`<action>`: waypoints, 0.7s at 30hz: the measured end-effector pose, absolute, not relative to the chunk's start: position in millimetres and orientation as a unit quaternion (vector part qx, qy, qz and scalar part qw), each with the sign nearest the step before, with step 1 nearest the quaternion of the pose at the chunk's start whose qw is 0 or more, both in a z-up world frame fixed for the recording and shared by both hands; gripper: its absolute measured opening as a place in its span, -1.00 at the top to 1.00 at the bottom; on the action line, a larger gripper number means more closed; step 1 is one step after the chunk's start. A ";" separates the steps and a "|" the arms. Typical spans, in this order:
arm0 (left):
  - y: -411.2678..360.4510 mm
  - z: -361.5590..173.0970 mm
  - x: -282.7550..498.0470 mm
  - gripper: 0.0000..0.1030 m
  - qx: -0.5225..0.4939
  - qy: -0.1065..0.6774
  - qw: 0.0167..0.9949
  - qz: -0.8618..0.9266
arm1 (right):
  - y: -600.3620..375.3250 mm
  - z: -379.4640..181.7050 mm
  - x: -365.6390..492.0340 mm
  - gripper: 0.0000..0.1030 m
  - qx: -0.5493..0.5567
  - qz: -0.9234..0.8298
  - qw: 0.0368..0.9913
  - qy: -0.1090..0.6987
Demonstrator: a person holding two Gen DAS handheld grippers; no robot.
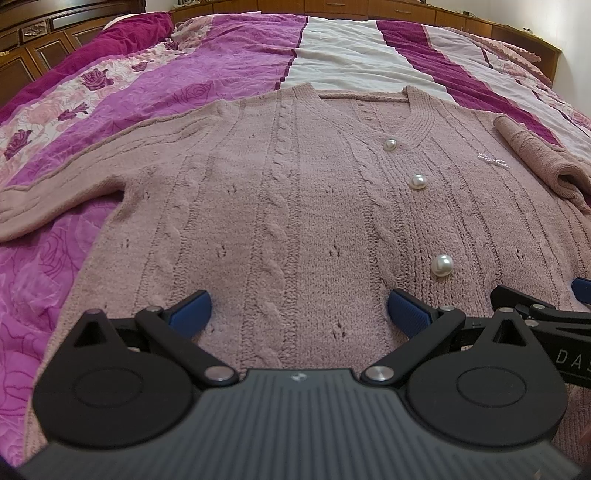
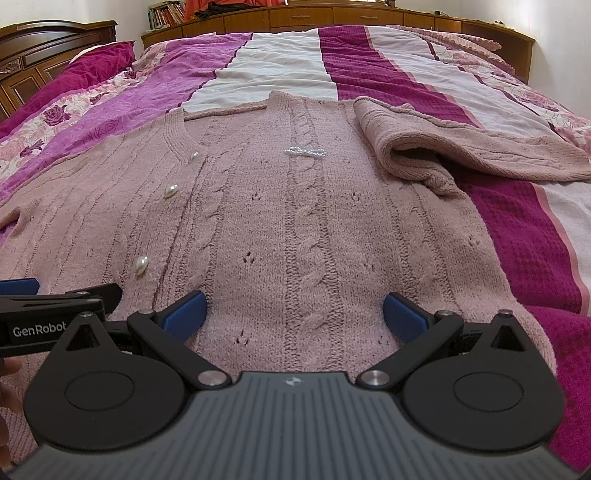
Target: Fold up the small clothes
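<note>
A dusty-pink cable-knit cardigan with pearl buttons lies flat, front up, on the bed. Its left sleeve stretches out to the side. The right sleeve is bunched and partly folded near the shoulder. My left gripper hovers open over the hem area, nothing between its blue pads. My right gripper is open too, over the hem on the cardigan's right half. Each gripper shows at the edge of the other's view: the right gripper's body and the left gripper's body.
The bed has a purple, magenta and white floral bedspread. A dark wooden headboard stands at the left, wooden cabinets run along the far side. A hand shows at the lower left edge.
</note>
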State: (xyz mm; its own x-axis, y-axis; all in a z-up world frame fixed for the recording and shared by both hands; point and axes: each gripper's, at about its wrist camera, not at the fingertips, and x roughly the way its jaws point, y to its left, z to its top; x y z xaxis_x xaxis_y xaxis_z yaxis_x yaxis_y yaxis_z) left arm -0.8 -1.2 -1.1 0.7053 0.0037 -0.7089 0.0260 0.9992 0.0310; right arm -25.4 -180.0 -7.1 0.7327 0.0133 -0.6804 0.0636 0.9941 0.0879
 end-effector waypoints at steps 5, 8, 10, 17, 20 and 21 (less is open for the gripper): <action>-1.3 -1.3 -0.1 -1.00 0.019 0.384 0.923 -0.006 | -179.9 -7.1 -25.5 -1.00 0.053 -0.014 0.929 0.365; -1.3 -1.5 -0.2 -1.00 0.019 0.384 0.923 -0.006 | -179.8 -7.1 -25.6 -1.00 0.052 -0.014 0.929 0.365; -1.5 -1.0 0.1 -1.00 0.020 0.385 0.923 -0.006 | -179.9 -7.1 -25.6 -1.00 0.052 -0.014 0.929 0.365; -1.7 -1.2 0.2 -1.00 0.020 0.384 0.923 -0.007 | -179.8 -7.4 -25.8 -1.00 0.053 -0.014 0.929 0.365; 0.2 3.2 2.2 -1.00 0.021 0.385 0.923 -0.008 | -180.0 -7.5 -25.8 -1.00 0.054 -0.014 0.930 0.364; -0.1 2.8 2.3 -1.00 0.021 0.385 0.923 -0.008 | -179.9 -7.9 -25.8 -1.00 0.055 -0.014 0.930 0.364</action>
